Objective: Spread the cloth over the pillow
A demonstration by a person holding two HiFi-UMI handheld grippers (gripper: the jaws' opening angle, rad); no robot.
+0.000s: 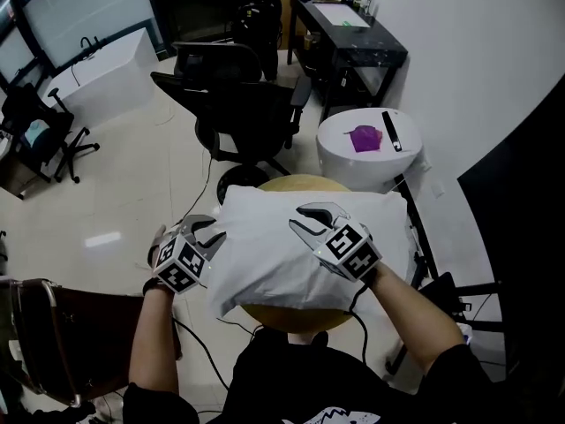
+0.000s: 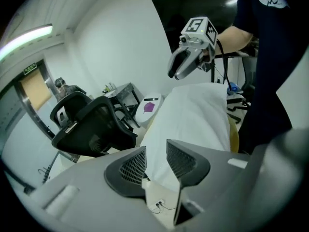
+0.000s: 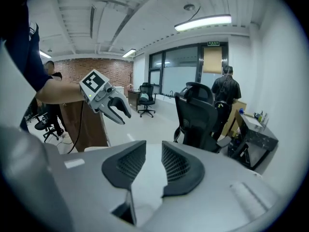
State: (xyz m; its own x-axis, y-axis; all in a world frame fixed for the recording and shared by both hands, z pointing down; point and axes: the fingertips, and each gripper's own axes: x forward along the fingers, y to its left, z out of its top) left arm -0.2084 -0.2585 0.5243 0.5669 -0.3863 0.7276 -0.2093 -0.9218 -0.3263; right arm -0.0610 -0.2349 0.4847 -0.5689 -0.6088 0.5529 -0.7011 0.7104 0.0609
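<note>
by the cloth (image 1: 265,254), left tool (image 1: 205,231), right tool (image 1: 312,220), jaws apart

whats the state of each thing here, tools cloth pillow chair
left tool: open, nothing gripped
right tool: open, nothing gripped
cloth: draped over the pillow
pillow: lying flat on the round table
office chair: upright
</note>
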